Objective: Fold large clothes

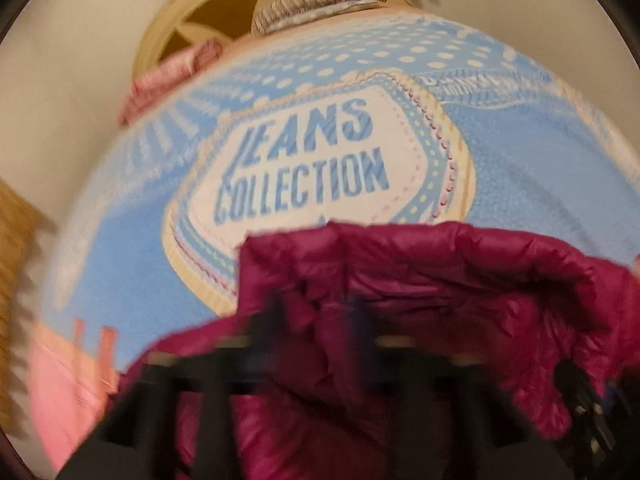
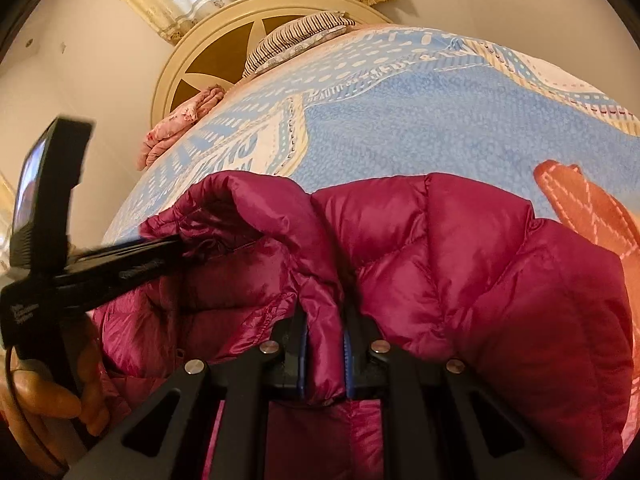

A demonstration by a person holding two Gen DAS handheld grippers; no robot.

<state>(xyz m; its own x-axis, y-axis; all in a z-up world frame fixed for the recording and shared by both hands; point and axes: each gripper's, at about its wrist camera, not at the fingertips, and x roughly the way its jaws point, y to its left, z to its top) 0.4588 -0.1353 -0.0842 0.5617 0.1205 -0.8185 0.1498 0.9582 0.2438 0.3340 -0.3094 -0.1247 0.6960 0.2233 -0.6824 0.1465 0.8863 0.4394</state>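
The puffy magenta quilted down jacket (image 2: 460, 264) is heaping up at the near edge of the bed, filling the space directly ahead of both claws. Beyond it, the light blue fleece blanket printed "JEANS COLLECTION" (image 1: 360, 80) is lying flat and bare across the middle of the bed, giving open passage. At the far edge, a striped grey-and-white pillow (image 2: 296, 36) and a folded pink floral cloth (image 2: 180, 120) are crowding the way, with the round cream wooden headboard (image 2: 192, 48) rising behind them. The left claw (image 2: 176, 248) is reaching in from the left edge, crossing that side.
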